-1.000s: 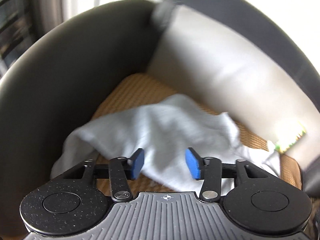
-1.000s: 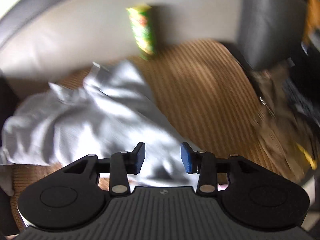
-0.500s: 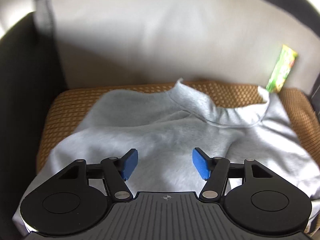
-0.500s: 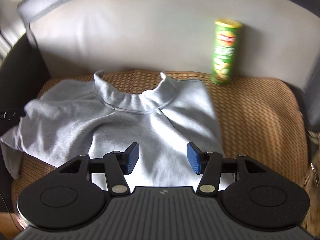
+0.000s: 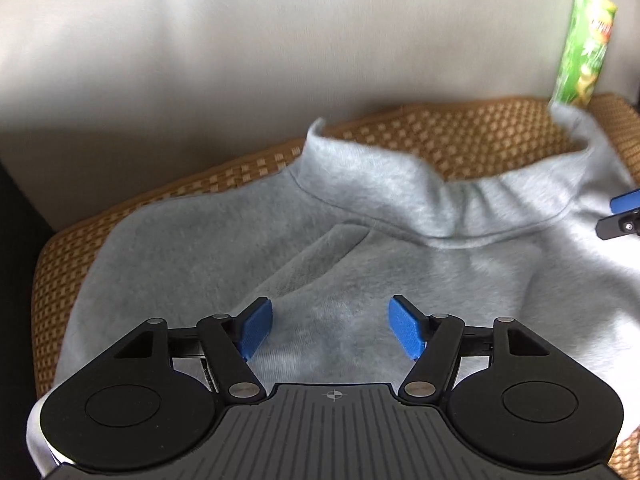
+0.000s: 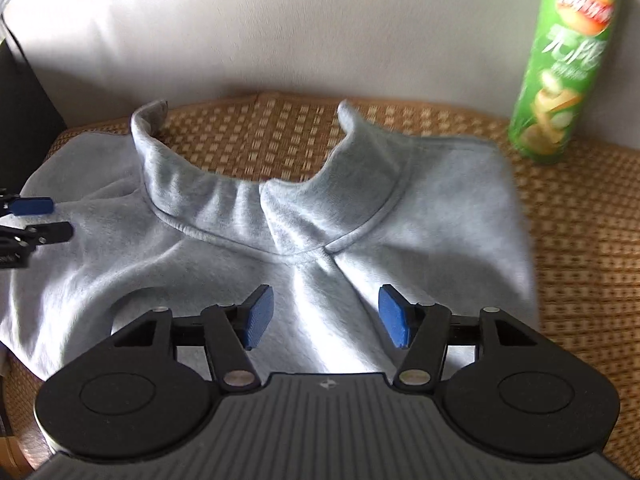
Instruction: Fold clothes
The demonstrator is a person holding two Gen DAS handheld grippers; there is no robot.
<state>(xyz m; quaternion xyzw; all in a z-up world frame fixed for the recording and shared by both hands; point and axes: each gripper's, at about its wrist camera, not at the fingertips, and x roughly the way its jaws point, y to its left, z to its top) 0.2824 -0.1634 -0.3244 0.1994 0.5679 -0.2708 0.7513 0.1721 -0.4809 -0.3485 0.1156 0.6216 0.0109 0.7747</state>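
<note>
Sweatshirt (image 6: 248,248) lies under both spread, empty hand-held grippers (image 5: 331,330) (image 6: 326,318).

Two close views, shared sweatshirt (image 5: 360,248)

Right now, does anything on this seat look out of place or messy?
Yes. A green chip can stands on the woven seat mat beside the grey sweatshirt, odd for folding. The sweatshirt lies rumpled, its collar creased.
</note>
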